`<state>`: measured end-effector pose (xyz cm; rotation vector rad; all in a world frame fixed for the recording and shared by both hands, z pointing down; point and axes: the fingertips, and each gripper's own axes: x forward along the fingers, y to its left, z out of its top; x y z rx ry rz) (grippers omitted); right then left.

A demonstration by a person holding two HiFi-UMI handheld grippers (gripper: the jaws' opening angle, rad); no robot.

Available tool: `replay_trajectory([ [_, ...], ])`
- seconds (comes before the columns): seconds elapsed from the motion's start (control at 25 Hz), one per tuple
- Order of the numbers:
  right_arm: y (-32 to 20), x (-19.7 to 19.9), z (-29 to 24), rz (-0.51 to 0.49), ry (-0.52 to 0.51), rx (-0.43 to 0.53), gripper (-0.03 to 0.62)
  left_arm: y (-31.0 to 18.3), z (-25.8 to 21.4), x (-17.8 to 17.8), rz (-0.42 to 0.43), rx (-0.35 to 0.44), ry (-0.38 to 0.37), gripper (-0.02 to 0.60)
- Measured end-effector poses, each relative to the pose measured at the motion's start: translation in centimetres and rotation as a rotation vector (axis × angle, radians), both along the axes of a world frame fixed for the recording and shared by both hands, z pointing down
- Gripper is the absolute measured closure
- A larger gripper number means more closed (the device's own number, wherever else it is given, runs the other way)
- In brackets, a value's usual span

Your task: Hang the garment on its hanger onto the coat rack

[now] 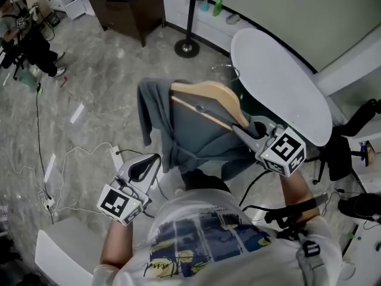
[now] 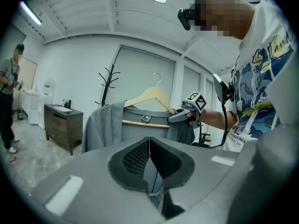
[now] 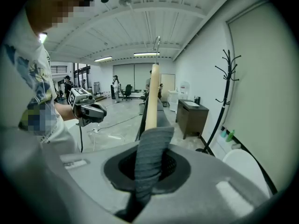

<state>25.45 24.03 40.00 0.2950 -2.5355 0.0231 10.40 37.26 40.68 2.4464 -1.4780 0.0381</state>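
Note:
A grey garment (image 1: 190, 137) hangs on a wooden hanger (image 1: 208, 94) held in the air in front of me. My right gripper (image 1: 243, 130) is shut on the hanger's cloth-covered shoulder end. In the right gripper view, the grey cloth (image 3: 152, 146) and the wooden arm (image 3: 152, 97) run straight out of the shut jaws. My left gripper (image 1: 147, 167) hangs low at the left, apart from the garment, shut with nothing visible between its jaws. The black coat rack (image 1: 189, 28) stands on the floor beyond the garment; the left gripper view shows its hooks (image 2: 107, 78).
A white oval table (image 1: 280, 82) stands right of the garment, close to the right gripper. A dark cabinet (image 1: 128, 5) stands left of the rack. Cables (image 1: 65, 159) lie on the floor at the left. A person (image 1: 24, 40) stands far left. Bottles (image 1: 211, 6) stand by the wall.

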Motion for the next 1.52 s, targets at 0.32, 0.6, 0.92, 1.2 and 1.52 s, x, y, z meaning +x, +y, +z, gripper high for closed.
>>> replay_trajectory([
  [0.32, -11.8, -5.9, -2.0, -0.112, -0.009, 0.040, 0.588, -12.1, -1.7, -3.6, -0.014, 0.004, -0.038, 0.572],
  [0.6, -24.1, -9.9, -3.6, -0.172, -0.008, 0.080, 0.588, -22.3, -2.5, -4.8, 0.007, 0.036, -0.035, 0.572],
  [0.92, -37.6, -15.3, -6.6, -0.147, -0.007, 0.091, 0.588, -30.1, -1.2, -10.2, 0.068, 0.043, -0.041, 0.570],
  [1.2, -48.4, -20.3, -11.7, -0.086, 0.017, 0.116, 0.586, -36.5, -2.7, -15.7, 0.181, 0.059, -0.043, 0.569],
  [1.52, -59.6, -25.3, -14.5, -0.043, -0.002, 0.113, 0.588, -43.2, -1.6, -20.5, 0.220, 0.049, -0.044, 0.569],
])
